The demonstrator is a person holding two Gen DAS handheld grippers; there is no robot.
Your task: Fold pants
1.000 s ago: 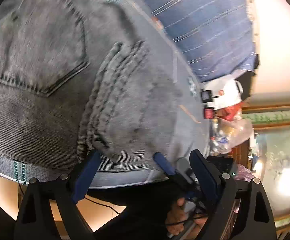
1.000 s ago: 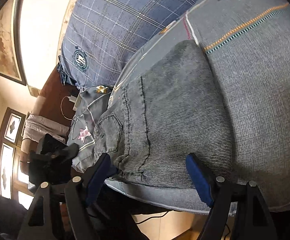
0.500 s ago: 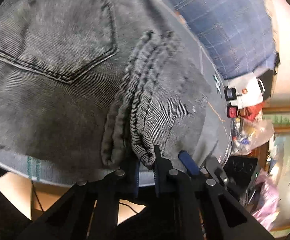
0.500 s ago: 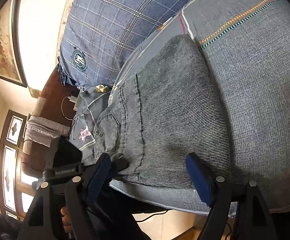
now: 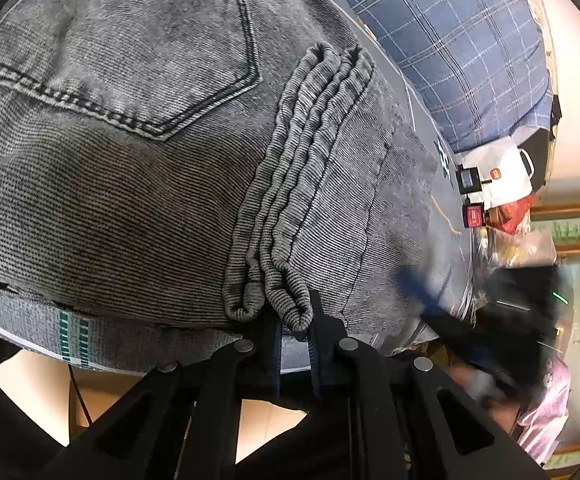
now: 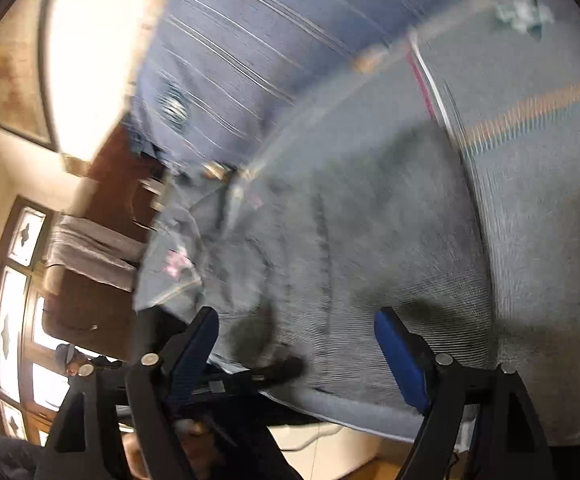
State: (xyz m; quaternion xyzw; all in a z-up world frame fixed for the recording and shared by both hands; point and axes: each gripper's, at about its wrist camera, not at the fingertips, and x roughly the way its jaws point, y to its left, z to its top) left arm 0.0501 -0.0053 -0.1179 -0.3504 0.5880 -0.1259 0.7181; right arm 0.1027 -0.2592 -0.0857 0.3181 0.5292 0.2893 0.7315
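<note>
Grey denim pants (image 5: 138,152) lie folded on a grey bedspread (image 5: 30,320), back pocket up. My left gripper (image 5: 293,320) is shut on the pants' bunched hem at the bed's near edge. In the blurred right wrist view the pants (image 6: 369,248) lie ahead on the bedspread (image 6: 537,184). My right gripper (image 6: 295,344) is open, its blue pads over the pants' near edge, holding nothing. It also shows blurred in the left wrist view (image 5: 421,292), right of the left gripper.
A blue plaid pillow (image 5: 457,48) lies at the far side of the bed. A white bag and clutter (image 5: 497,184) sit to the right. A wooden headboard (image 6: 102,184) and windows (image 6: 14,304) are at the left.
My left gripper closed on the pants' hem and stayed shut. My right gripper is moving now, its view blurred, and remains open.
</note>
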